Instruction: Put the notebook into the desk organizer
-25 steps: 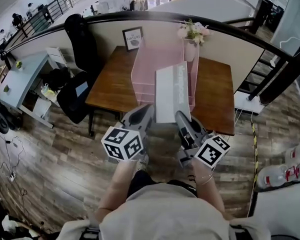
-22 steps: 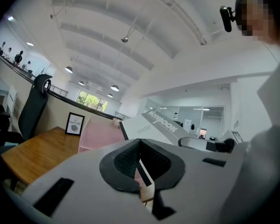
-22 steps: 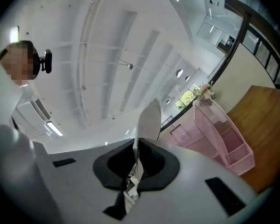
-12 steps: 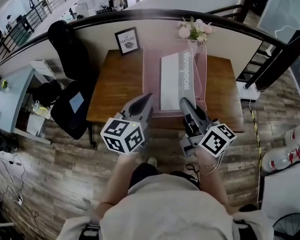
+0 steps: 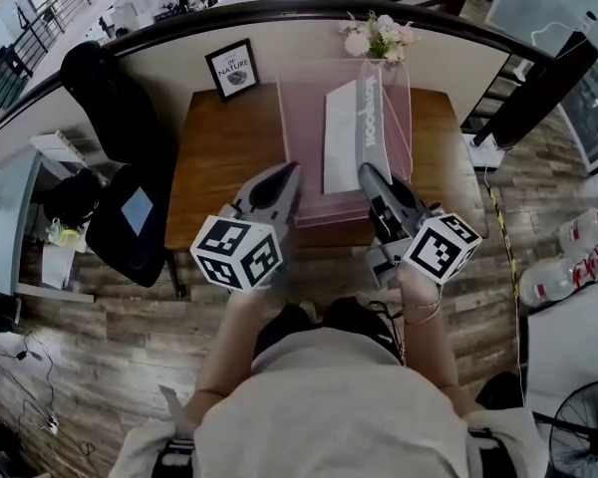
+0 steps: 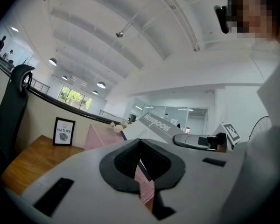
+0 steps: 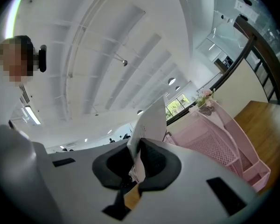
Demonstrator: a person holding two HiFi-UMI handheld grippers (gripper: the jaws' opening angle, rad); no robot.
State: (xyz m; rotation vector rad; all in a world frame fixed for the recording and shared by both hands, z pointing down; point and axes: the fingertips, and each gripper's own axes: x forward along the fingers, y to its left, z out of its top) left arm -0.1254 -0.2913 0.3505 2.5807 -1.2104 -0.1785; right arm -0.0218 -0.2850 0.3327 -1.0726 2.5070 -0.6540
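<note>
The notebook point(image 5: 354, 132) is in the upper middle of the head view. It stands on its edge over the right part of the pink desk organizer point(image 5: 299, 147). The right gripper point(image 5: 367, 172) has the near edge of the notebook pinched between its jaws, and those jaws are just starting to open. The left gripper point(image 5: 287, 172) is just to the left of it, in the middle of the frame. Its jaws are together and nothing is in them.

The step in hand looks like letting go of the notebook inside the organizer. To do this well, the notebook should sit down in a slot before the jaws let go (I cannot tell from here if its bottom edge touches the organizer). If it is up in the air, it may drop and tip over. So open the jaws slowly and hold the gripper steady. Then pull the right gripper straight back toward the bottom of the frame, so a jaw does not catch the cover and drag the notebook out.

The left gripper can help. It is near the notebook's white side, so it could push softly there if the notebook leans left. The organizer looks light and sits on the brown desk point(image 5: 214, 157), so a hard bump could slide it.
</note>
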